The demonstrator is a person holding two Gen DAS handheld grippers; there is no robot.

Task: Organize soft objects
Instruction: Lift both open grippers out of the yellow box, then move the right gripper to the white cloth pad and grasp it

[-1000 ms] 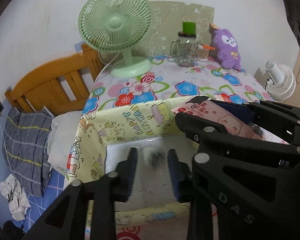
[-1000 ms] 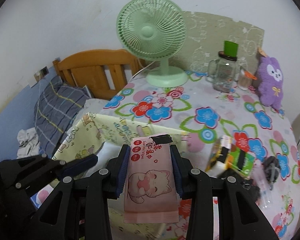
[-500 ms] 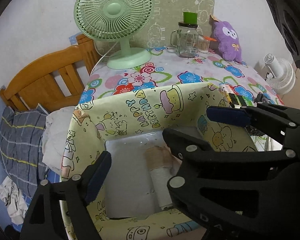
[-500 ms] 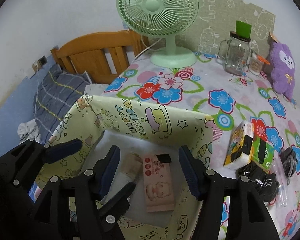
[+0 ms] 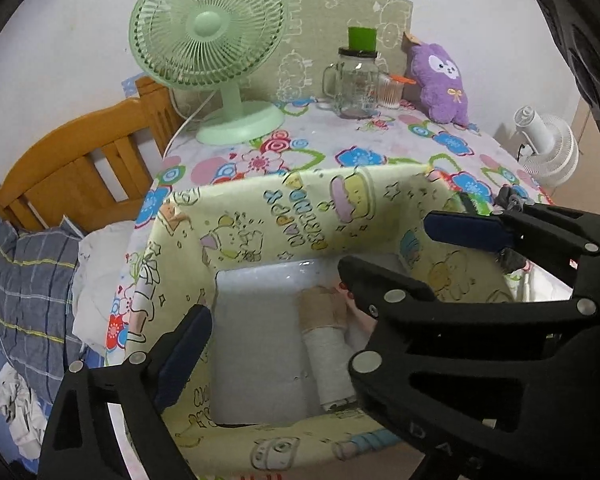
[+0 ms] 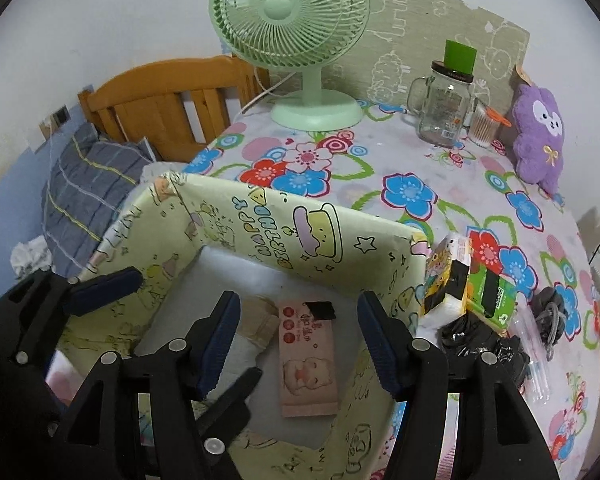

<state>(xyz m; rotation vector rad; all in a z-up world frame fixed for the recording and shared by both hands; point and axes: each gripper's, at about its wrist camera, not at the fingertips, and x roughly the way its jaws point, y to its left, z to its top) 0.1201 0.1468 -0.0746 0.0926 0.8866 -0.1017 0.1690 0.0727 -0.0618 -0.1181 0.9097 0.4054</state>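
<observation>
A yellow cartoon-print box (image 6: 300, 224) (image 5: 284, 216) stands at the near edge of the flowered table. On its white floor lie a pink tissue pack (image 6: 308, 360) with a cat print and, to its left, a beige-and-white cloth roll (image 5: 324, 344) (image 6: 260, 320). My right gripper (image 6: 298, 340) hovers open above the pack, pads well clear of it. My left gripper (image 5: 300, 356) is over the roll, its jaws opening with nothing gripped; its right finger is hidden behind the right gripper (image 5: 412, 256). The left gripper (image 6: 172, 320) shows at the lower left in the right wrist view.
Right of the box lie a yellow tissue pack (image 6: 448, 276), a green pack (image 6: 496, 292) and a black bag (image 6: 472, 336). At the back stand a green fan (image 6: 296, 32), a glass jar (image 6: 444, 108) and a purple plush (image 6: 540, 132). A wooden headboard (image 5: 76, 168) and pillow (image 5: 24, 288) lie left.
The right gripper opened and let the pink pack drop onto the box floor. The left gripper opened wide and released the cloth roll, which now lies beside the pack.
</observation>
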